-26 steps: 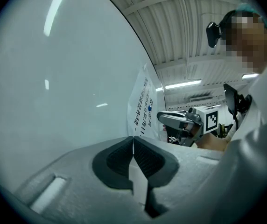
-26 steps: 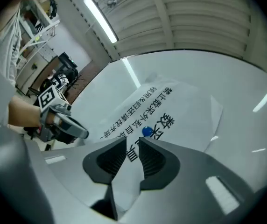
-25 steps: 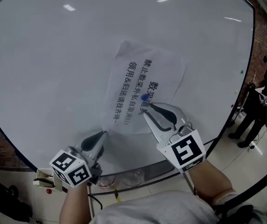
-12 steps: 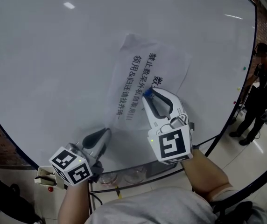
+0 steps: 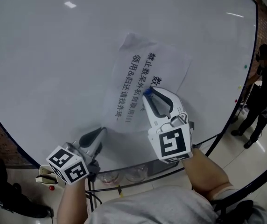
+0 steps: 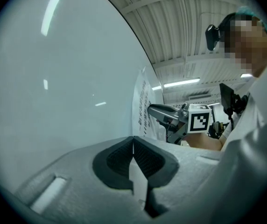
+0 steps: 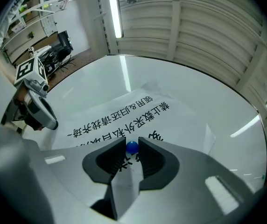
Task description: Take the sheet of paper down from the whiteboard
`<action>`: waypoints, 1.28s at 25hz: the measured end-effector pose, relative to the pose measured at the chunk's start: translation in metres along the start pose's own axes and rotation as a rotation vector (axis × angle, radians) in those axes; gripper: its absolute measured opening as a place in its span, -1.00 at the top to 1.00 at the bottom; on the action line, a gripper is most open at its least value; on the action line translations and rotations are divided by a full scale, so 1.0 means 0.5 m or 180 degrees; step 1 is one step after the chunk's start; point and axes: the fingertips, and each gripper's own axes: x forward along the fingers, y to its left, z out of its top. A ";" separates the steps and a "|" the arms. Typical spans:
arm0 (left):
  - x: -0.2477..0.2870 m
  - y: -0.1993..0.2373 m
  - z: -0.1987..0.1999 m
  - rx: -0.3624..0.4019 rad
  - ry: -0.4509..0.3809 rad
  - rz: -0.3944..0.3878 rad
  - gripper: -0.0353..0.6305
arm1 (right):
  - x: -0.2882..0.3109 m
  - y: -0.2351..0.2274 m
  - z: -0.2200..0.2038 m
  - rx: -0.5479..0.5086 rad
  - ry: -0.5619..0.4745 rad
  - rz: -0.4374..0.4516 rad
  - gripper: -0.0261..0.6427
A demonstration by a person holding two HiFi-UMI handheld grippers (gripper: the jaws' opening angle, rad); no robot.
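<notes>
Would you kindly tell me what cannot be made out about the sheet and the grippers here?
- Head view: the right gripper covers some print on the sheet of paper and most of the blue magnet.
- Head and left gripper views: whether the shut left gripper pinches the sheet's corner; its own jaws block that spot.
- Head view: round things on the ledge, too dim to name.

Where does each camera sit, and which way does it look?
Head view: person's head, facing down at the whiteboard; left gripper, right gripper, forearms show.
Left gripper view: on that gripper, facing along the board; shut jaws show.
Right gripper view: on that gripper, facing the blue magnet between its jaws.
All share the sheet of paper.
</notes>
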 end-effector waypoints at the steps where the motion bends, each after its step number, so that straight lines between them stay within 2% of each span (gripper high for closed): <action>1: 0.002 0.002 -0.002 0.0001 0.0030 0.0033 0.89 | 0.000 -0.007 -0.002 0.0029 -0.0010 0.0013 0.67; 4: -0.002 0.012 -0.005 -0.0068 0.0089 0.0143 0.89 | -0.001 -0.023 -0.003 0.0067 0.0015 0.0048 0.67; 8: -0.080 0.056 -0.049 -0.0076 0.0244 0.0377 0.89 | -0.013 0.010 0.007 0.0105 0.0030 0.0027 0.67; 13: -0.170 0.121 -0.114 -0.0241 0.0421 0.0747 0.89 | -0.020 0.020 -0.002 0.0135 0.0070 0.0027 0.68; 15: -0.199 0.131 -0.141 -0.0342 0.0474 0.0824 0.89 | -0.021 0.018 -0.006 0.0160 0.0062 0.0017 0.68; 19: -0.219 0.124 -0.169 -0.0519 0.0460 0.0820 0.89 | -0.016 0.012 -0.019 0.0152 0.0073 -0.0019 0.67; 27: -0.193 0.073 -0.171 -0.0374 0.0500 0.0645 0.89 | -0.014 0.005 -0.041 0.0172 0.0104 -0.0009 0.67; 32: -0.178 0.062 -0.167 -0.0268 0.0556 0.0620 0.89 | -0.024 -0.007 -0.030 0.0175 0.0099 0.0004 0.65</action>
